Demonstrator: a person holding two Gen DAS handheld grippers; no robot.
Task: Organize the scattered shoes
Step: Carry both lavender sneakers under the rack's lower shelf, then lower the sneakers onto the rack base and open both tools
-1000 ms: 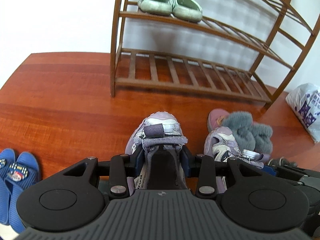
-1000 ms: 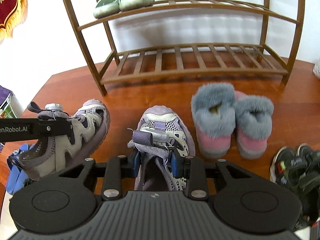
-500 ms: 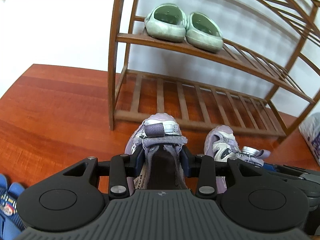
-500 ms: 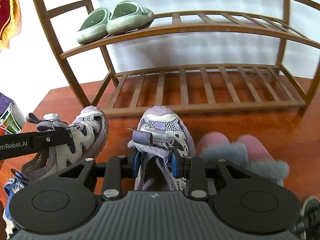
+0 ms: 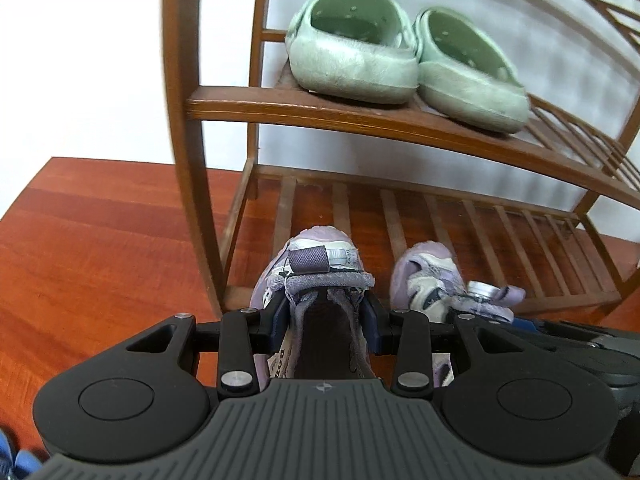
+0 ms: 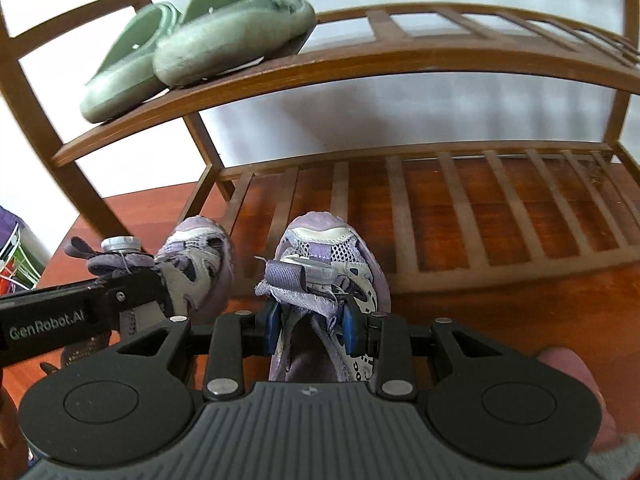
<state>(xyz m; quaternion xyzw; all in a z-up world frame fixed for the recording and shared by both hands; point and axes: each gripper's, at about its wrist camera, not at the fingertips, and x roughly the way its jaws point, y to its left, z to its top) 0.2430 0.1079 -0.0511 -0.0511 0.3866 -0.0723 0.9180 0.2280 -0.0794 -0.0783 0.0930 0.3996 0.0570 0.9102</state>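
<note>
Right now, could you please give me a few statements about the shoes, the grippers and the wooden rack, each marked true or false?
1. The left gripper is shut on a lilac mesh sneaker. True.
2. The right gripper is empty. False: it grips the matching lilac sneaker.
3. The pale green rubber clogs sit on the brown slatted wooden rack's bottom shelf. False: they sit on the shelf above it.
4. The bottom shelf holds no shoes. True.
5. The clogs lie apart. False: they sit side by side.
</note>
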